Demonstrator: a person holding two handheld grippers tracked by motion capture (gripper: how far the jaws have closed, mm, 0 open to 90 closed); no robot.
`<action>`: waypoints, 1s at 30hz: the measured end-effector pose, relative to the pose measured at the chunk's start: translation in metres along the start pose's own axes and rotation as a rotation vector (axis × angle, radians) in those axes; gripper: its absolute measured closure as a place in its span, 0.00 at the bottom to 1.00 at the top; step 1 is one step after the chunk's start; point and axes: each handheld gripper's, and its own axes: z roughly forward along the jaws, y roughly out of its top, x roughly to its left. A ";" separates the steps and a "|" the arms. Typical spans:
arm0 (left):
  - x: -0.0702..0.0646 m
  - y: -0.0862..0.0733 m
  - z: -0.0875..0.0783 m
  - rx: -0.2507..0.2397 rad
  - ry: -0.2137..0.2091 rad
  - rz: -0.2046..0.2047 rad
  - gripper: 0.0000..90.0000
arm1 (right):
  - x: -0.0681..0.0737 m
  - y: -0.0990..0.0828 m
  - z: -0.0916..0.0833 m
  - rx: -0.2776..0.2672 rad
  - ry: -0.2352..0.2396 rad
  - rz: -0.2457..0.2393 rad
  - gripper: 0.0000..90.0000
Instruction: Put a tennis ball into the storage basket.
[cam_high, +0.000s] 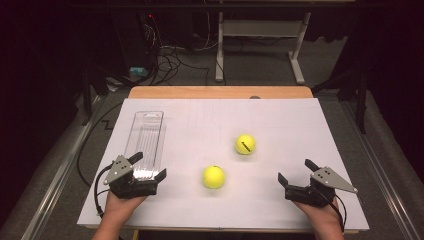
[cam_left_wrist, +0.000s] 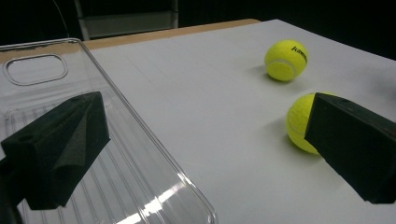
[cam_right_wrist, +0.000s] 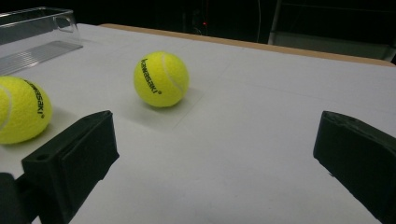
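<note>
Both of our grippers sit low in the frame, the left gripper (cam_high: 148, 167) and right gripper (cam_high: 295, 171) with jaws spread wide and empty, ready to reach. Between them, at centre, lie two fuzzy yellow tennis balls (cam_high: 213, 177) (cam_high: 245, 144); the clear ribbed plastic tray (cam_high: 146, 135) waits at left.

2 yellow tennis balls rest on the white table, well apart. The near ball (cam_high: 213, 177) lies toward the front, centre; the far ball (cam_high: 245, 144) lies farther back and to the right, black lettering showing. A clear plastic tray (cam_high: 145, 145), long, ribbed and upright, lies at the left.
</note>
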 end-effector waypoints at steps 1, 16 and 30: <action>-0.001 0.000 0.000 0.002 0.000 0.001 0.01 | 0.000 0.000 0.000 0.001 0.002 -0.001 0.00; -0.002 0.000 -0.001 -0.009 -0.007 0.001 0.01 | -0.002 0.001 -0.001 -0.003 -0.004 -0.002 0.00; -0.020 0.006 0.008 0.009 -0.060 0.033 0.01 | -0.003 0.000 -0.001 0.005 -0.003 0.007 0.00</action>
